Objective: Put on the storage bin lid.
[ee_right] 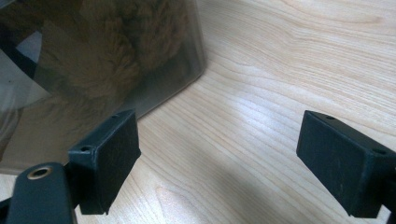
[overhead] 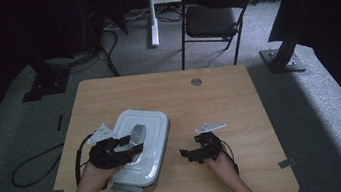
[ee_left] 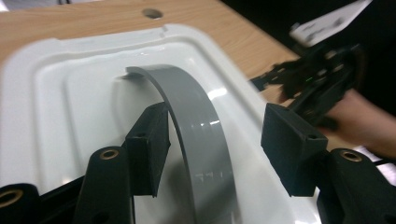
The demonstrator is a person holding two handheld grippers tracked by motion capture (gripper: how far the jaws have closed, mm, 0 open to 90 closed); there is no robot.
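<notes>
Stood open astride the raised grey handle (ee_left: 196, 130) of the white lidded box (overhead: 141, 148) on the desk (overhead: 209, 100): left tool (ee_left: 212, 149); best centred before closing, right tool (ee_right: 224, 163) open alongside.

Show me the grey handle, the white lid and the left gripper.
grey handle (ee_left: 196, 116), left gripper view, middle of its arched band.
white lid (ee_left: 51, 93), left gripper view, flat top.
left gripper (ee_left: 212, 149), left gripper view, between its fingertips.
</notes>
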